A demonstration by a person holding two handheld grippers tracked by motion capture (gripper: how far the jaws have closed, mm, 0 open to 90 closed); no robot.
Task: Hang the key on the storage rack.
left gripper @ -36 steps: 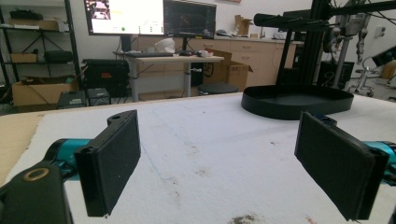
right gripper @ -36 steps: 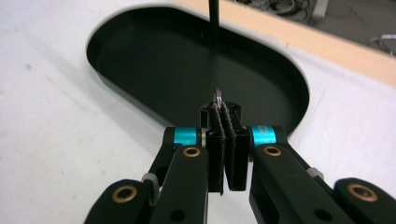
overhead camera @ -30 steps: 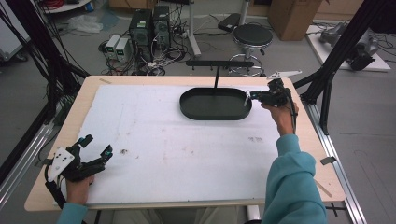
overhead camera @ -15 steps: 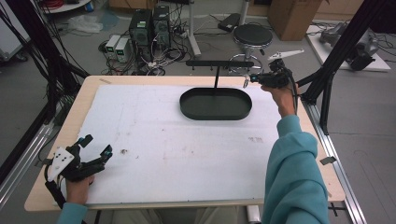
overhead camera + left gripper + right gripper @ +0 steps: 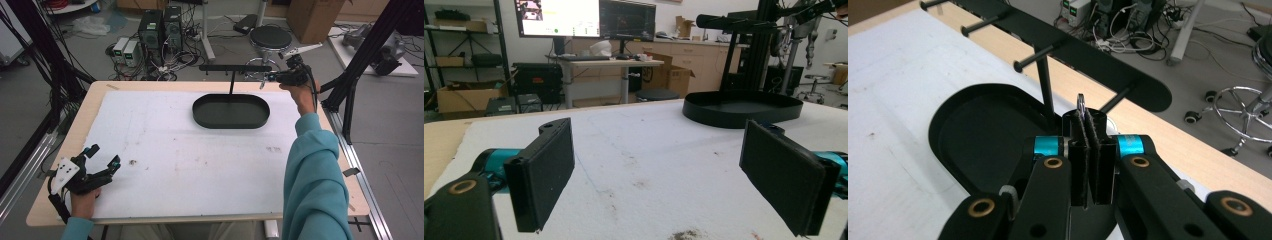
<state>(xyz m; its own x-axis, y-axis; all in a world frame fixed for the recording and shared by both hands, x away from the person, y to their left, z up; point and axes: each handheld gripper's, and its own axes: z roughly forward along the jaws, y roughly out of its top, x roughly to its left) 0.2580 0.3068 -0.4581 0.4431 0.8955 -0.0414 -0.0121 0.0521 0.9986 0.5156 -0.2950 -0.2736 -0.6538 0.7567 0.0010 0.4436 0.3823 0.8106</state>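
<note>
A black stand has an oval tray base (image 5: 210, 116), a thin post and a top bar (image 5: 235, 67) with short pegs (image 5: 1034, 57). My right gripper (image 5: 272, 76) is raised at the right end of that bar, above the tray's far right side. It is shut on a small thin metal piece, ring-like at its tip (image 5: 1081, 103), which sticks out between the pads just in front of a peg. My left gripper (image 5: 104, 155) rests at the table's front left corner, open, with nothing between its pads (image 5: 544, 175).
White sheet (image 5: 190, 155) covers the wooden table. Behind the far edge are a black stool (image 5: 270, 36), computer boxes (image 5: 159, 25) and cables on the floor. Black frame struts (image 5: 357, 75) stand to the right.
My right gripper has lifted from beside the tray's right rim and moved away and up to the right end of the top bar. The left gripper has stayed put.
</note>
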